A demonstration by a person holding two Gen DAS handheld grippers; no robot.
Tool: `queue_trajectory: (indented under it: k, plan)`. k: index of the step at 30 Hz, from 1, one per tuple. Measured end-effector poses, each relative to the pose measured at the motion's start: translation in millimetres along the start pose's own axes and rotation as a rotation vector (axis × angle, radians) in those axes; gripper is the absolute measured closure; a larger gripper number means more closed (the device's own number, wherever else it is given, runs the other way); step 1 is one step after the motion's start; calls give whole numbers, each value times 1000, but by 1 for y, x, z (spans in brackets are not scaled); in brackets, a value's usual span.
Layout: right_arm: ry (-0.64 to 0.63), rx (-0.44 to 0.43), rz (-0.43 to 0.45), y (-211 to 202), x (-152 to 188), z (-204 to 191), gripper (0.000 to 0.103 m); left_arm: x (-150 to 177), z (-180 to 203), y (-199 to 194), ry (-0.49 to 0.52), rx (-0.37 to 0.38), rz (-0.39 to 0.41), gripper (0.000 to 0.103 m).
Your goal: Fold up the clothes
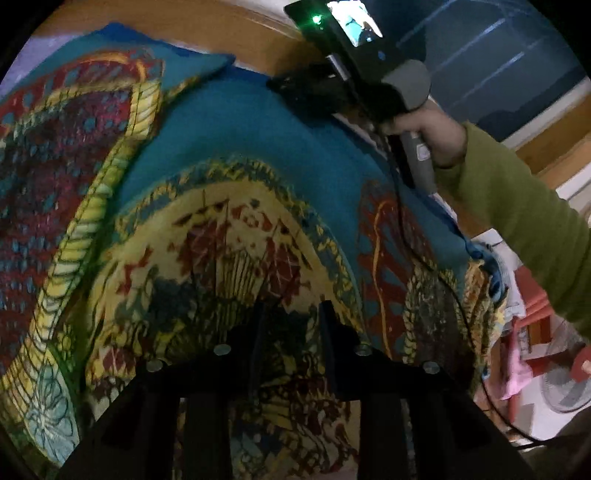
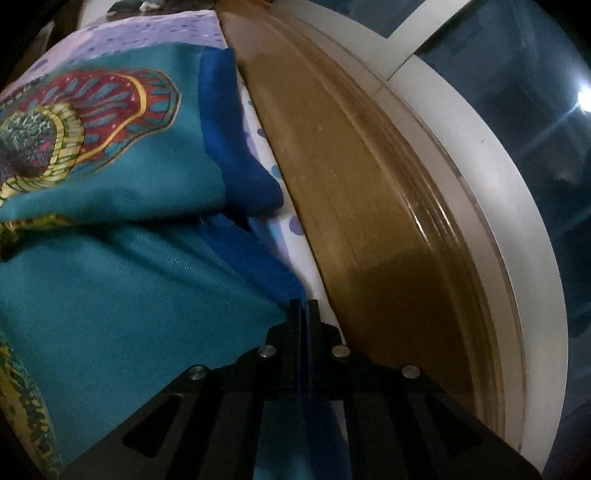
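Note:
A large teal cloth [image 1: 229,147] with red and yellow patterns and a dark blue hem lies spread over a bed, one side folded back over itself at the upper left. My left gripper [image 1: 291,314] hovers over its yellow patterned middle, fingers apart, with nothing visibly pinched. My right gripper [image 2: 304,306] is shut on the cloth's blue hem [image 2: 258,266] at the far edge, and blue fabric runs between its fingers. In the left wrist view the right gripper [image 1: 280,86] rests on that far edge, held by a hand in a green sleeve [image 1: 517,221].
A brown wooden bed board [image 2: 351,184] runs along the cloth's far edge, with a white window frame [image 2: 498,184] behind it. A lilac dotted sheet [image 2: 147,33] lies under the cloth. A fan [image 1: 565,387] and pink items [image 1: 517,380] stand beside the bed at the right.

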State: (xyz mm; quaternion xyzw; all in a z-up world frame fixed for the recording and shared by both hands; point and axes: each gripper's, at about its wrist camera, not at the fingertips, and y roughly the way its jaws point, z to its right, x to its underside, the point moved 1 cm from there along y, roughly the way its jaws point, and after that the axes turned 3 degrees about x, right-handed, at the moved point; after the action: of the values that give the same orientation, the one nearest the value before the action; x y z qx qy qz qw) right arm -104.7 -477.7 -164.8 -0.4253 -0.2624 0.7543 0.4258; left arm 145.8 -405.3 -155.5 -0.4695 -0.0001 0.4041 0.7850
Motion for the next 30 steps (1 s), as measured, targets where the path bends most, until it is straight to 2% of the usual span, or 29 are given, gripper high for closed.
queue_trajectory:
  k: [2, 4, 6, 9, 11, 12, 13, 14, 16, 17, 20, 23, 24, 27, 29, 30]
  plan:
    - [40, -11, 12, -13, 4, 15, 89, -1, -1, -1, 2, 8, -2, 73]
    - [100, -28, 39, -34, 12, 37, 60, -2, -6, -1, -11, 29, -7, 73]
    - [174, -59, 78, -60, 27, 60, 48, -3, -11, -2, -28, 51, -11, 73]
    - [284, -65, 96, -94, 52, 77, 48, -3, -13, -3, -37, 70, -16, 73]
    - [322, -144, 62, -102, 63, 65, 49, -4, -9, 0, -30, 68, -20, 73]
    - [338, -186, 43, -104, 68, 58, 57, -4, -8, 0, -24, 64, -23, 73]
    - [354, -228, 24, -107, 73, 51, 70, -4, -6, 1, -23, 58, -20, 73]
    - [348, -264, -14, -102, 83, 40, 75, -4, -5, 1, -17, 52, -23, 73]
    - [309, -262, -102, -90, 100, 20, 81, -4, -2, 3, -5, 40, -30, 73]
    - [301, -227, -135, -83, 108, 13, 81, -4, 0, 3, 1, 34, -34, 73]
    - [409, -177, -88, -89, 122, 23, 81, 0, 4, 4, 6, 16, -34, 73]
    - [494, -183, -86, -95, 142, 42, 73, 3, 5, 3, -11, 18, -31, 73]
    - [494, -201, -120, -94, 152, 46, 70, 3, 5, 2, -19, 22, -32, 73]
    - [440, -200, -191, -96, 175, 48, 70, 5, 9, -1, -26, 50, -35, 73]
    - [391, -175, -210, -94, 184, 41, 70, 7, 18, 2, -11, 51, -45, 73]
    - [352, -124, -236, -88, 188, 36, 72, 7, 23, 4, -3, 52, -50, 73]
